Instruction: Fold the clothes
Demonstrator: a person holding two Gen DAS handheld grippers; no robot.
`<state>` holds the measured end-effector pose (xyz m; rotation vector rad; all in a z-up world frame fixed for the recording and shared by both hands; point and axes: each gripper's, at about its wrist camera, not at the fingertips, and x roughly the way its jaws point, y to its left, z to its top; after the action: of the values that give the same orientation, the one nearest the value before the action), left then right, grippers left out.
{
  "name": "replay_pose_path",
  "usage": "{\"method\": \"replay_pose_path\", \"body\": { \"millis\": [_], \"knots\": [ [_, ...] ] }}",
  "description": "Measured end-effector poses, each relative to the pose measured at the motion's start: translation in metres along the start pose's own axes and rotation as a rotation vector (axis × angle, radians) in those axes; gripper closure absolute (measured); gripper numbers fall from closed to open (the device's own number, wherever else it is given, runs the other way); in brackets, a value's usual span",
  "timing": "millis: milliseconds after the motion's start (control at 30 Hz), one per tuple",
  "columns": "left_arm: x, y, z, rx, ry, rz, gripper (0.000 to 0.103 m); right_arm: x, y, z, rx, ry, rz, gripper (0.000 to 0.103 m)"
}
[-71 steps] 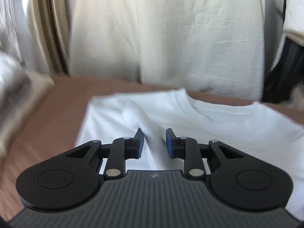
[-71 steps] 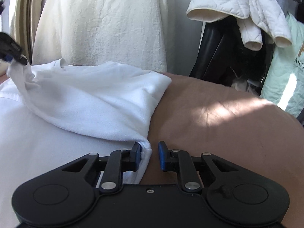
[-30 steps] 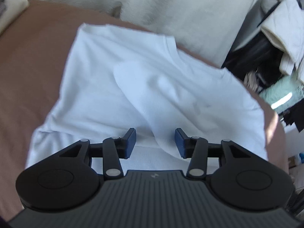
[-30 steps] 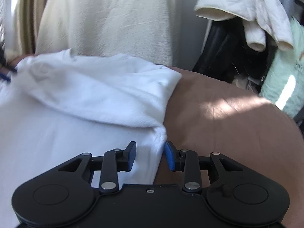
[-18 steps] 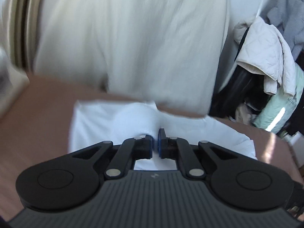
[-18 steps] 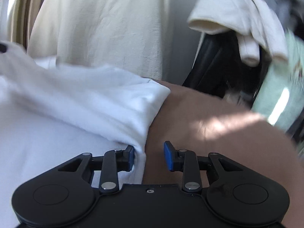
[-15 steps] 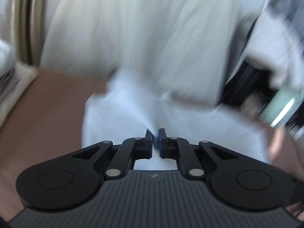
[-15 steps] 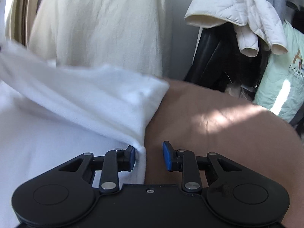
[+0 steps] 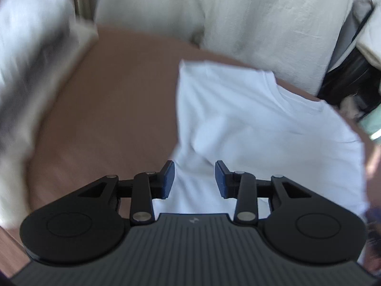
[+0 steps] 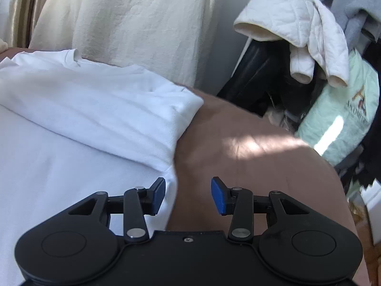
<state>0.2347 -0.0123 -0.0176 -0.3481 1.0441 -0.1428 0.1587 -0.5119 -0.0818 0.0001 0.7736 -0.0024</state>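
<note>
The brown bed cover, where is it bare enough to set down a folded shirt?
Bare brown cover lies left of the white T-shirt, up to the blurred pile. More lies right of the shirt; beyond it clothes crowd.

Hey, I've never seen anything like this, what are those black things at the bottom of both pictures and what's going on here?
Those are two handheld grippers, one in each of a person's hands, each with a camera looking forward along its two blue-tipped fingers. One picture comes from the left gripper, the other from the right gripper. Both are open and hold nothing. A white T-shirt lies on a brown bed surface, partly folded: in the right view a fold of it is turned over the body. The right gripper sits at the shirt's edge. Behind are cream fabric and a pile of other clothes. The left view is blurred.
</note>
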Motion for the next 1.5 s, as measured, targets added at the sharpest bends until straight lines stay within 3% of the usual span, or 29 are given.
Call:
{"method": "replay_pose_path", "body": {
  "millis": [67, 133, 200, 233, 267, 300, 333, 467, 533, 633, 767, 867, 900, 933, 967, 1033, 1100, 1167, 1300, 1433, 1500],
  "knots": [
    [0.016, -0.003, -0.003, -0.039, 0.031, -0.044, 0.067, -0.007, 0.003, -0.001, 0.044, 0.031, 0.015, 0.053],
    [0.031, -0.016, -0.005, -0.018, 0.026, -0.039, 0.068, -0.015, 0.005, -0.001, 0.089, 0.062, 0.029, 0.053],
    [0.043, -0.03, -0.004, 0.016, 0.001, -0.036, 0.068, -0.026, 0.023, -0.005, 0.057, 0.031, 0.058, 0.053],
    [0.048, -0.036, -0.003, 0.03, -0.006, -0.043, 0.072, -0.032, 0.036, -0.008, 0.025, 0.001, 0.075, 0.053],
    [0.052, -0.041, -0.001, 0.046, -0.01, -0.048, 0.088, -0.039, 0.048, -0.011, -0.007, -0.028, 0.092, 0.052],
    [0.055, -0.044, 0.002, 0.064, -0.012, -0.052, 0.098, -0.045, 0.061, -0.014, -0.04, -0.057, 0.109, 0.052],
    [0.057, -0.048, 0.005, 0.083, -0.014, -0.056, 0.097, -0.05, 0.074, -0.016, -0.076, -0.084, 0.124, 0.052],
    [0.04, -0.063, 0.013, 0.32, -0.006, -0.08, 0.098, -0.039, 0.127, -0.005, -0.179, -0.077, 0.182, 0.051],
    [0.026, -0.054, 0.017, 0.267, -0.034, -0.134, 0.098, -0.033, 0.153, 0.0, -0.203, -0.107, 0.231, 0.051],
    [0.027, -0.04, 0.014, 0.104, -0.01, -0.292, 0.098, -0.013, 0.196, 0.012, -0.242, -0.131, 0.243, 0.051],
    [0.043, -0.042, 0.014, 0.139, 0.007, -0.241, 0.098, 0.006, 0.258, 0.026, -0.305, -0.156, 0.239, 0.05],
    [0.047, -0.03, 0.025, 0.073, -0.014, -0.308, 0.097, 0.02, 0.285, 0.028, -0.432, -0.17, 0.221, 0.05],
    [0.049, -0.025, 0.029, 0.051, -0.021, -0.326, 0.097, 0.025, 0.29, 0.028, -0.463, -0.176, 0.204, 0.056],
    [0.05, -0.021, 0.032, 0.024, -0.027, -0.332, 0.097, 0.03, 0.295, 0.029, -0.495, -0.183, 0.187, 0.084],
    [0.052, -0.015, 0.035, -0.011, -0.03, -0.334, 0.097, 0.035, 0.295, 0.033, -0.486, -0.186, 0.185, 0.095],
    [0.056, -0.005, 0.038, -0.086, -0.03, -0.357, 0.097, 0.042, 0.272, 0.049, -0.31, -0.174, 0.252, 0.096],
    [0.056, -0.001, 0.039, -0.106, -0.036, -0.369, 0.097, 0.06, 0.23, 0.069, 0.032, -0.098, 0.399, 0.097],
    [0.052, -0.004, 0.04, -0.075, -0.08, -0.33, 0.097, 0.077, 0.197, 0.079, 0.273, -0.029, 0.468, 0.098],
    [0.044, -0.011, 0.042, 0.006, -0.206, -0.193, 0.097, 0.092, 0.155, 0.079, 0.518, 0.043, 0.535, 0.097],
    [0.056, -0.01, 0.042, -0.012, -0.119, -0.227, 0.097, 0.105, 0.114, 0.07, 0.788, 0.104, 0.591, 0.097],
    [0.063, -0.012, 0.038, -0.019, -0.064, -0.25, 0.097, 0.113, 0.093, 0.063, 0.865, 0.118, 0.56, 0.097]
  ]
}}
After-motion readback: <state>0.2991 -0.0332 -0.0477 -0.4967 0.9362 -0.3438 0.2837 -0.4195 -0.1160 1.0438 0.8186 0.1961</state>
